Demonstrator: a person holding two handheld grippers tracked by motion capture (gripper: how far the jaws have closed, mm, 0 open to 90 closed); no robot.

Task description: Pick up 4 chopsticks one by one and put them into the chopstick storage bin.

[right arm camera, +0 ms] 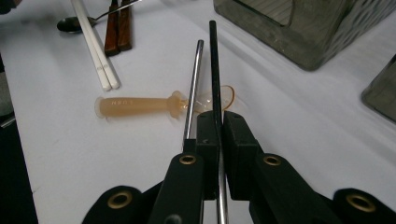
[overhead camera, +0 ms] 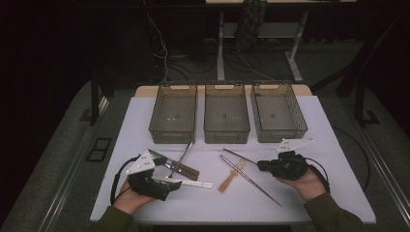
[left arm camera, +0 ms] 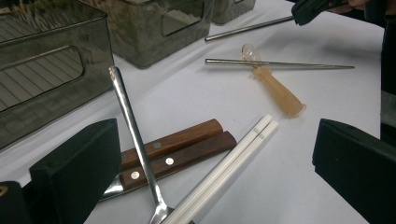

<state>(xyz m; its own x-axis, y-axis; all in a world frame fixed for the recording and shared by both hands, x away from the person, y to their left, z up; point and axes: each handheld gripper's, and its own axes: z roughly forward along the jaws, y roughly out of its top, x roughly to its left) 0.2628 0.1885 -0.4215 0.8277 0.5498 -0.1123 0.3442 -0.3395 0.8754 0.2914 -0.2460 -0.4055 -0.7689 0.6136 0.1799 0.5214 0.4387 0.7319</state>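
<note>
Steel chopstick (right arm camera: 215, 70) is clenched in the right gripper (right arm camera: 217, 140) mid-table; left gripper (left arm camera: 210, 186) gapes over white chopsticks (left arm camera: 229, 168).

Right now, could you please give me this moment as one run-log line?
right hand-held gripper: shut on metal chopstick | left hand-held gripper: open over white chopsticks | second metal chopstick: on table | bins: empty

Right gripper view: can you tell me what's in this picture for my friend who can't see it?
Two black jaws are shut on a thin metal chopstick that points away over a white table. A second metal chopstick lies beside it, across a small orange spoon. Farther off lie white chopsticks and two wooden handles.
</note>
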